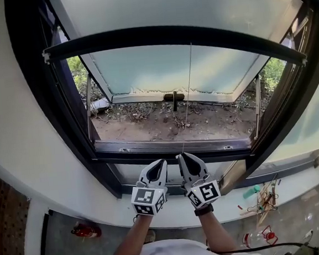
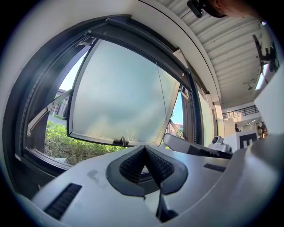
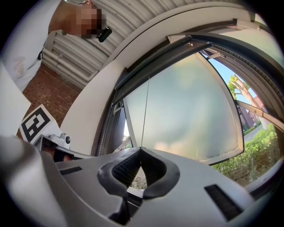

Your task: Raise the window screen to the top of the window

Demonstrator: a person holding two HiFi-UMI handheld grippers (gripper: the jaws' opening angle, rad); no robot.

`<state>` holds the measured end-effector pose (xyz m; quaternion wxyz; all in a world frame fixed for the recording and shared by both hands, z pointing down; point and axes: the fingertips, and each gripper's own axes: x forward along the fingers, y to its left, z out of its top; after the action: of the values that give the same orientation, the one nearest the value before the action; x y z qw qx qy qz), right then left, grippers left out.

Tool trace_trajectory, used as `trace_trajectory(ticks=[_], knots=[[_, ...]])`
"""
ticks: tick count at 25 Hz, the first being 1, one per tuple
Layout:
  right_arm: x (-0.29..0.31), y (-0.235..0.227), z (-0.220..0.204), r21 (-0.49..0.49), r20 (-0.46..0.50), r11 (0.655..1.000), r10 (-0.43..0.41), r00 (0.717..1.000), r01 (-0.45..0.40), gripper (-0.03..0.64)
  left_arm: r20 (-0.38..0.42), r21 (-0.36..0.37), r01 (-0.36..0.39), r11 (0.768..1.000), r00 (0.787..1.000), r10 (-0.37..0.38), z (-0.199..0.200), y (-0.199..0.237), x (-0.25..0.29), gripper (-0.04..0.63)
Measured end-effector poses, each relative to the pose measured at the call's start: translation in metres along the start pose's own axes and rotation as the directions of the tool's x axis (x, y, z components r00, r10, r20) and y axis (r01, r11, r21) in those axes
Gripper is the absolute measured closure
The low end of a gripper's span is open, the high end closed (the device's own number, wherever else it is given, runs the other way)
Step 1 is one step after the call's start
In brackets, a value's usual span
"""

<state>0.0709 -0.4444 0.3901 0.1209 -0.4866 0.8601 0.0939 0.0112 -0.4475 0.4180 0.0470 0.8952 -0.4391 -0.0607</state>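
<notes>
The window frame (image 1: 65, 132) fills most of my view, with its frosted pane (image 1: 171, 67) swung outward. The screen's dark bottom rail (image 1: 168, 37) lies across the upper part of the opening. It is close under the top of the frame but, I judge, not yet seated there.

My left hand-held gripper (image 1: 161, 163) is closed on nothing, just beside my right hand-held gripper (image 1: 181, 158). The right one is pinched shut where the thin pull cord (image 1: 187, 99) comes down from the rail's middle into its tips.

That pinch is the weak point. So fine a cord could slide out of the closed tips, and if the screen is sprung it would then snap upward and bang the frame. A pull off to one side could also tilt the rail and jam it.
</notes>
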Motion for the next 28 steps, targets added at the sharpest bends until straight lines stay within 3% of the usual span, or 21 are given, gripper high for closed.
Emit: trace_trajectory(ticks=[7,15,25,28], knots=[[0.007,0.002,0.008,0.006,-0.008,1.000,0.000,1.000,0.000,0.614,-0.001,-0.059,0.000,0.998,1.000,0.000,-0.001,0.001,-0.008,0.594],[0.018,-0.001,0.027,-0.021,0.034,1.000,0.019,0.999,-0.019,0.614,0.006,-0.051,-0.006,0.999,1.000,0.006,0.000,0.003,-0.009,0.594],[0.027,-0.006,0.102,-0.087,0.159,0.996,0.034,0.987,-0.021,0.614,-0.022,-0.034,0.005,0.999,1.000,-0.006,-0.010,0.002,-0.011,0.594],[0.027,-0.008,0.122,-0.066,0.202,0.997,0.040,0.979,-0.027,0.614,-0.023,-0.035,0.005,0.999,1.000,-0.006,-0.010,0.003,-0.012,0.594]])
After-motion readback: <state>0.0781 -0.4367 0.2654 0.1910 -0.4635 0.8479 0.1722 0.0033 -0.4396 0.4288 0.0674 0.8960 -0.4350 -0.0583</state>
